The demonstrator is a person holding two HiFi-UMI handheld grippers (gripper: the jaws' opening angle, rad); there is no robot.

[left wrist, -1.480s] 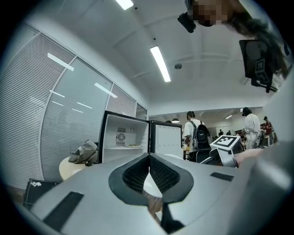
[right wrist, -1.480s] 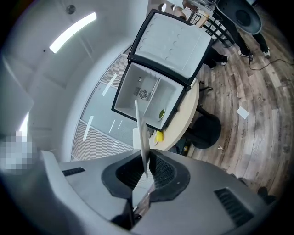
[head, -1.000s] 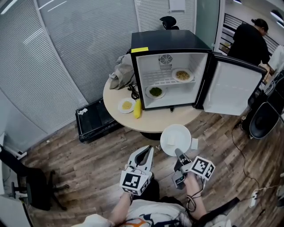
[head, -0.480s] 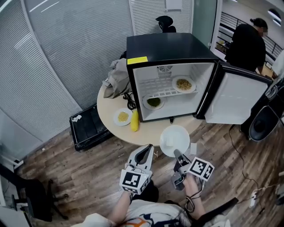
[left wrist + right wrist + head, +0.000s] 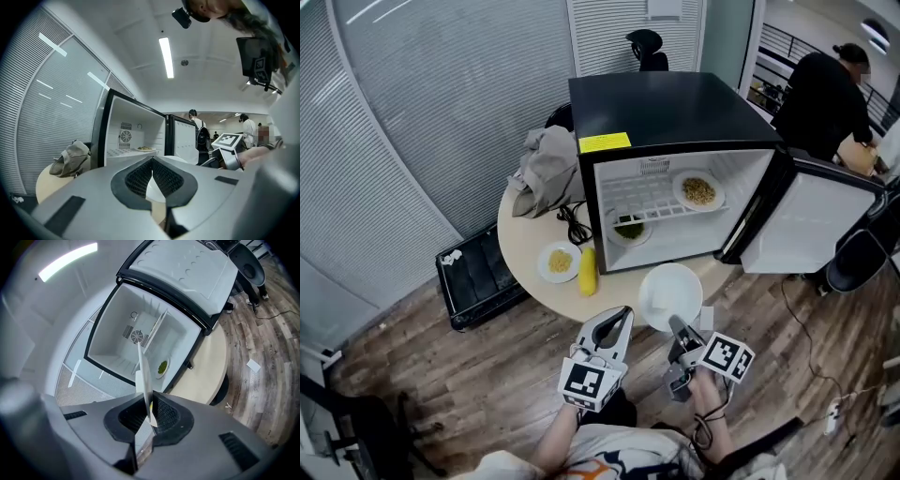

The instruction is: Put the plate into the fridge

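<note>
Both grippers have come closer to the fridge [image 5: 675,103] over the last second, and it now looms larger in the head view, its door [image 5: 811,234] swung open to the right. On the right gripper [image 5: 675,323] [image 5: 149,416] the jaws are clamped on the rim of the white plate [image 5: 671,295] [image 5: 143,366], held in the air before the open fridge, by the front edge of the round tabletop [image 5: 525,253]. On the left gripper [image 5: 619,319] [image 5: 152,161] the jaws are pressed together with nothing between them, just left of the plate. Inside, one dish of food [image 5: 698,191] sits on the wire shelf, a green dish [image 5: 629,227] below it.
</note>
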